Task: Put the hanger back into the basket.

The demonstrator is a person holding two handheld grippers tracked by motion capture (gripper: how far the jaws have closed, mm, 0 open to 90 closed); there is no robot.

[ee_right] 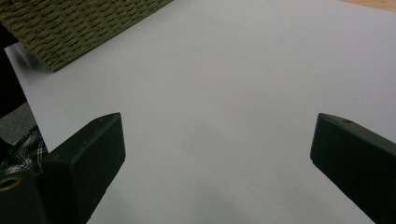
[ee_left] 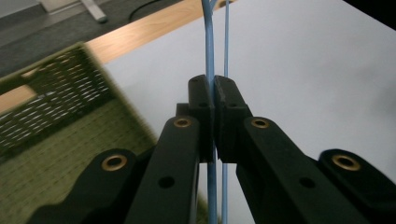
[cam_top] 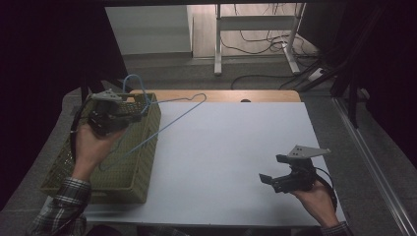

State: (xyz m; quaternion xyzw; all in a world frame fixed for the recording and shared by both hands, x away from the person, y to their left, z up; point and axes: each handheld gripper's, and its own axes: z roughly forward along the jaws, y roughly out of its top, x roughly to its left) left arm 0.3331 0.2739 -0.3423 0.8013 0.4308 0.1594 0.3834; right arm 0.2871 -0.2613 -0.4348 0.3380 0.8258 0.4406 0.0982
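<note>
Hanger point(cam_top: 169, 120), a light-blue wire one, hangs in the air over the near-left part of the tabletop point(cam_top: 231, 147), its hook curling up above the far rim of the olive woven basket point(cam_top: 142, 162) and its long wire running out to the right past the basket's right wall. The left gripper point(cam_top: 129, 114) has its jaws closed on the wire; in the left gripper view the hanger point(ee_left: 209, 46) passes straight between the pressed-together pads, with a second strand just beside it. The basket sits at the tabletop's left edge, its left side overhanging. To the right of it the white surface lies bare across to the right gripper point(cam_top: 273, 168), held low near the front-right corner with its jaws spread wide and nothing between them. A strip of bare wood point(cam_top: 231, 95) shows along the far edge. Beyond are grey floor, a white metal frame point(cam_top: 255, 37) and loose cables point(cam_top: 275, 46); the sides of the room are dark.
</note>
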